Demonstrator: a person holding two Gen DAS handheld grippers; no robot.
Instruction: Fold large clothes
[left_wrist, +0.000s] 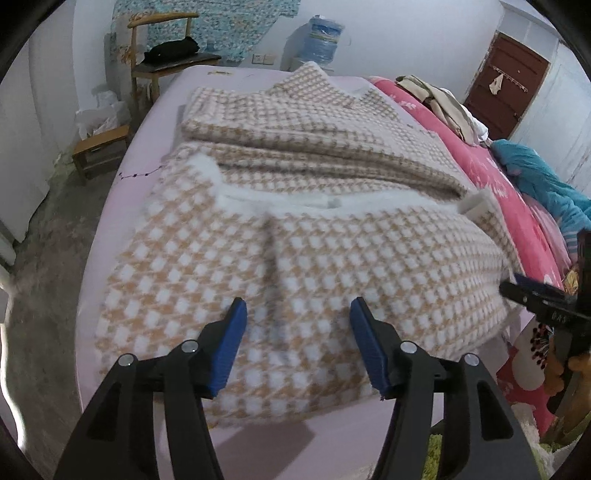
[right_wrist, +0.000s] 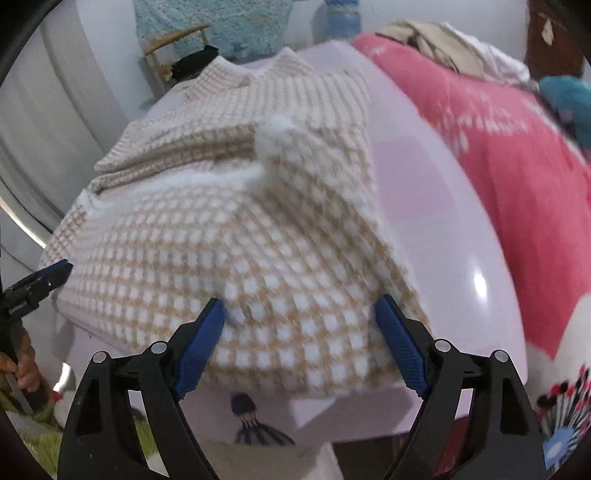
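— Left side first?
— My left gripper (left_wrist: 295, 334) hangs with fingers spread, holding nothing — the checked garment (left_wrist: 295, 236) lies folded on the lilac sheet (left_wrist: 122, 206), just ahead and under its tips.
— And the right?
— My right gripper (right_wrist: 299, 334) gapes too, straddling the near hem. Risk, I'd say: pinching only the top layer, so the fold slides apart.

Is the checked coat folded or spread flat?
Partly folded: the checked coat has its lower part doubled over, white lining showing at the fold edge.
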